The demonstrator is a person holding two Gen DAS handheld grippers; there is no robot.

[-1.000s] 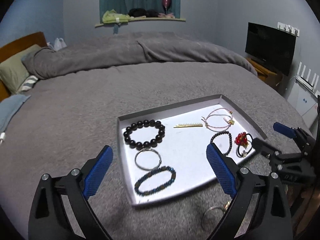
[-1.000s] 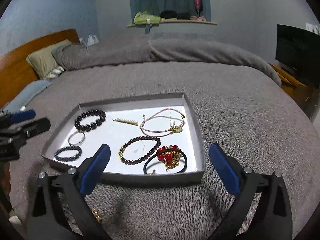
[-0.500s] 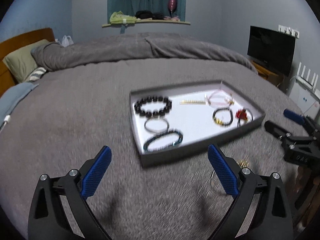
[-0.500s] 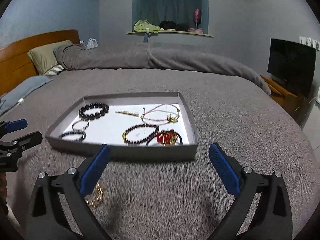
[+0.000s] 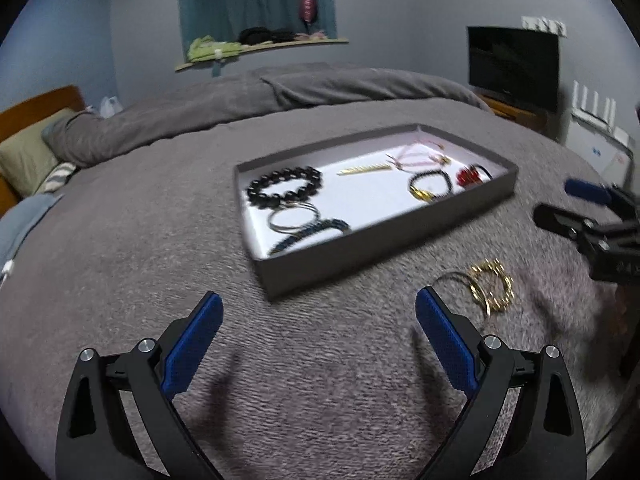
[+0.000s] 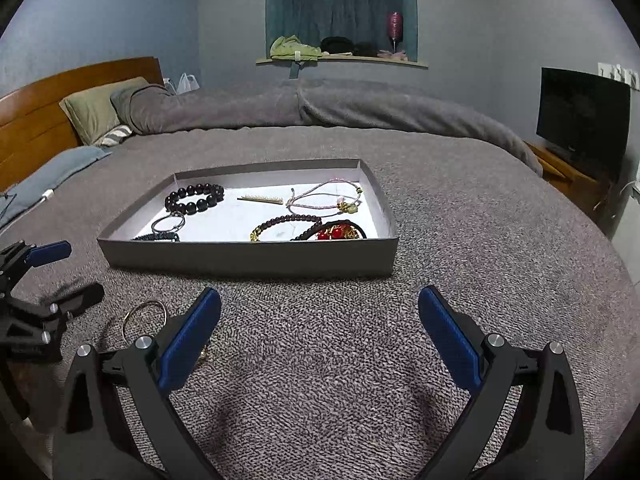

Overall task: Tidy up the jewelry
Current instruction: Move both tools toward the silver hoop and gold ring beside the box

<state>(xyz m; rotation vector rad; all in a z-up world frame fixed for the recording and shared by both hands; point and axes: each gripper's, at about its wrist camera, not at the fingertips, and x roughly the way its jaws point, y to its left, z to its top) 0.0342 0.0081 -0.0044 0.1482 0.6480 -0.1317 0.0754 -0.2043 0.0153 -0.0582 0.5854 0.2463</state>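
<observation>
One grey tray (image 6: 248,258) is seen on the bed (image 6: 460,248), holding seven pieces: five bracelets (image 6: 195,198), one gold clip (image 6: 260,199), one red-beaded band (image 6: 334,233). Two bangles (image 5: 486,286) lie outside, on the blanket just beside it. Left gripper (image 5: 319,322) and right gripper (image 6: 319,318) are spread, empty. No legible writing is noted.

Black handheld grippers with blue finger pads

The left gripper (image 5: 319,320) and right gripper (image 6: 319,314) share black triangular-cutout frames, silver round screws at the joints, and textured blue pads (image 6: 189,338) lining each finger's inner face.
</observation>
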